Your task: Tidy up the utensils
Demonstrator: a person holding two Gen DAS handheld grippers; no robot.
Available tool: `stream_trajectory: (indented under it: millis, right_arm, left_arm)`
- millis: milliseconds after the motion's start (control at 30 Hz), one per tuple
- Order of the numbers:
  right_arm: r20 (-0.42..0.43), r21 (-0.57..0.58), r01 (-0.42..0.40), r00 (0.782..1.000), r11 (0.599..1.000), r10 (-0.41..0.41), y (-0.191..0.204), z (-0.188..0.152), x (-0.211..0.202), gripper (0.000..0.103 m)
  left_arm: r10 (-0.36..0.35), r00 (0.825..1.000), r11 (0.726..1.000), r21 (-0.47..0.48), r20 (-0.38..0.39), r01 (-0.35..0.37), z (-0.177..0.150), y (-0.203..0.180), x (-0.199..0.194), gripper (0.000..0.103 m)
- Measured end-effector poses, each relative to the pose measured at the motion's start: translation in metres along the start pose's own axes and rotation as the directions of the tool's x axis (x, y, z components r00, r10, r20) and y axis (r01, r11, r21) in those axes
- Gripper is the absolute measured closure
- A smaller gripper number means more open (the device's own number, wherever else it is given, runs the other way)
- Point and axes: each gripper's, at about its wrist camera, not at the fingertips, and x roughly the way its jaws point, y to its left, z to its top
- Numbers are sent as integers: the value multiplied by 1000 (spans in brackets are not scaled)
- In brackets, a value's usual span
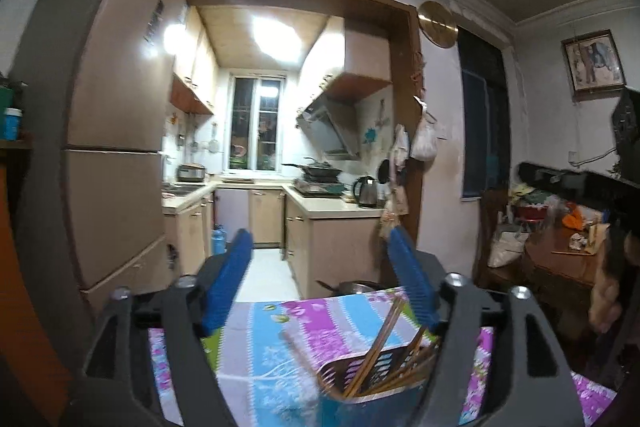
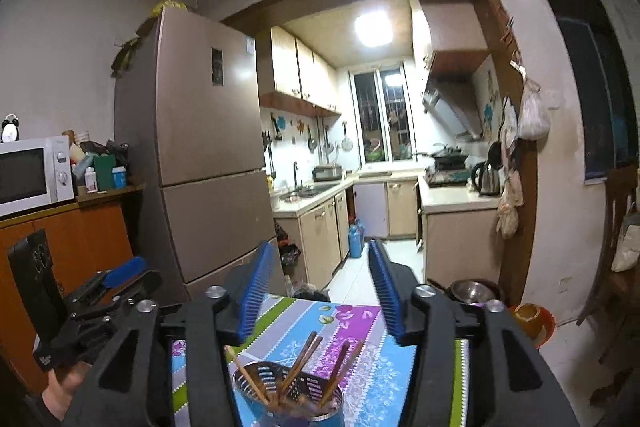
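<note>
The utensil holder [image 2: 289, 395], a perforated metal cup, stands on the table [image 2: 352, 339] under a striped floral cloth. It holds several wooden chopsticks [image 2: 300, 359], leaning outward in different directions.

The left gripper [image 1: 320, 283] has its 2 blue fingers apart with nothing between them; the holder [image 1: 372, 375] sits low and right of its centre line. The right gripper [image 2: 320, 291] also stands apart and empty, directly over the holder.

Beyond the far table edge sit a metal bowl [image 2: 474, 289] and an orange bowl [image 2: 534, 319]. Nothing stands between either gripper and the holder.

Only the right wrist view shows the microwave [image 2: 34, 173] and the left gripper [image 2: 120, 277] from the side. Only the left wrist view shows the cluttered wooden side table [image 1: 560, 259] and the framed picture [image 1: 594, 61].
</note>
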Motion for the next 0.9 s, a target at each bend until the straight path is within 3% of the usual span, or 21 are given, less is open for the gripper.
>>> stream_trajectory:
  millis: [100, 167, 300, 400, 467, 667, 900]
  right_arm:
    - [40, -22, 9, 999, 1000, -8, 8, -12, -40, 22]
    - [63, -34, 19, 998, 999, -17, 17, -29, -72, 4]
    - [66, -3, 67, 996, 998, -67, 32, -72, -122, 4]
    - [39, 11, 103, 994, 995, -104, 47, -105, -147, 4]
    - [-9, 8, 125, 992, 992, -125, 61, -129, -157, 4]
    - [-79, -25, 187, 979, 982, -189, 100, -173, -173, 5]
    - [-132, -17, 164, 977, 986, -165, 115, -198, -171, 5]
  left_arm:
    - [46, 998, 999, 15, 31, -46, -9, 6, -36, 6]
    - [92, 994, 996, 12, 51, -93, -21, 10, -66, 5]
    - [157, 988, 987, -25, 11, -157, -51, 8, -108, 5]
    - [92, 993, 995, -34, -78, -95, -81, -5, -129, 5]
    - [111, 988, 993, -22, -110, -114, -94, -13, -137, 5]
    - [92, 988, 995, -26, -125, -96, -110, -26, -157, 5]
    - [67, 989, 997, -20, -135, -70, -125, -31, -171, 5]
